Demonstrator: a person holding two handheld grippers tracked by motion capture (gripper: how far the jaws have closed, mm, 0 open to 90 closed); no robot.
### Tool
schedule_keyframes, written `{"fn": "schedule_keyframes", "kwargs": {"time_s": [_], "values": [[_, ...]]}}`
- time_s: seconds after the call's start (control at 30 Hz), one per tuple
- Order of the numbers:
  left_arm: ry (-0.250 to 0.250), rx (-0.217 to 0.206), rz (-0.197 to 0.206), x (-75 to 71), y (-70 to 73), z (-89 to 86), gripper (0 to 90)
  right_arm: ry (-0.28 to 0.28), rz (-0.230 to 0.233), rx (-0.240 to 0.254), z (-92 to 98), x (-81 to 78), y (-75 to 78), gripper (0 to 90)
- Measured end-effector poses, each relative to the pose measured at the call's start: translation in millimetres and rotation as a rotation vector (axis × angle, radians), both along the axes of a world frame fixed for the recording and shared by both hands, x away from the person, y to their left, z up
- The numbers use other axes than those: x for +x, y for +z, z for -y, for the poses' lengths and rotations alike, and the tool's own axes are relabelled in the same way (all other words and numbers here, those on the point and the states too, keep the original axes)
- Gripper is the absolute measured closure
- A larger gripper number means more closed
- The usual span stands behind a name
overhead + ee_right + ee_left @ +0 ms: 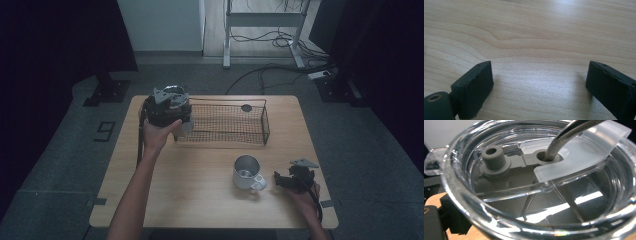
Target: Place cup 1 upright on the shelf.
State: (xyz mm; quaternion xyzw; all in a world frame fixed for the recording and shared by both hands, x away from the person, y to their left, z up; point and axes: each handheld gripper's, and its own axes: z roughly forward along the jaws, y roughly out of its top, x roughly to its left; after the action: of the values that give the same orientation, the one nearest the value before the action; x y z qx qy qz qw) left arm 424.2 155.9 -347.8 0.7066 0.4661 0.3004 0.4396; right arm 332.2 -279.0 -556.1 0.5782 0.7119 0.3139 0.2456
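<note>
Left gripper (176, 120) raised at about 10 o'clock on the table (165, 200), over the near left corner of the wire basket (227, 125), gripping a clear tumbler lid (534, 185); seen close along the jaws, lid with a grey rubber plug (494, 160), a frosted slider tab (579, 152) and a metal straw (569, 135) passing through its hole. Right gripper (282, 181) low at about 4 o'clock, near the right edge of the table, jaws parted fairly wide over bare wood with nothing between them, one black pad (475, 87) at left, the other (611, 85) at right. Metal mug (246, 172) upright just left of the right gripper, handle turned toward it, whether touching hard to tell. Small dark disc (246, 107) lying inside the basket toward its far right end.
</note>
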Motion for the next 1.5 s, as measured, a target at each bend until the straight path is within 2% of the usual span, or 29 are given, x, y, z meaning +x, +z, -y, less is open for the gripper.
{"fn": "schedule_keyframes", "kwargs": {"time_s": [0.47,0.8,1.17,1.33,1.5], "values": [[0.004,-0.001,0.004,14.0,-0.9,12.6,4.4,0.0,0.003,0.0,0.0,-0.2,0.0,8.0],[-0.005,-0.007,-0.01,25.4,-4.3,26.0,4.3,0.003,0.004,0.0,0.1,-0.3,0.0,8.5],[-0.001,0.003,-0.012,36.1,-6.2,38.7,4.3,0.004,0.005,0.0,0.0,-0.3,0.0,8.9],[-0.003,0.016,-0.025,39.9,-9.5,42.5,4.3,0.005,0.006,0.0,-0.1,-0.5,0.1,9.2],[-0.003,0.012,-0.027,42.8,-11.4,46.1,4.3,0.005,0.006,0.0,0.0,-0.4,0.1,9.2]]}}
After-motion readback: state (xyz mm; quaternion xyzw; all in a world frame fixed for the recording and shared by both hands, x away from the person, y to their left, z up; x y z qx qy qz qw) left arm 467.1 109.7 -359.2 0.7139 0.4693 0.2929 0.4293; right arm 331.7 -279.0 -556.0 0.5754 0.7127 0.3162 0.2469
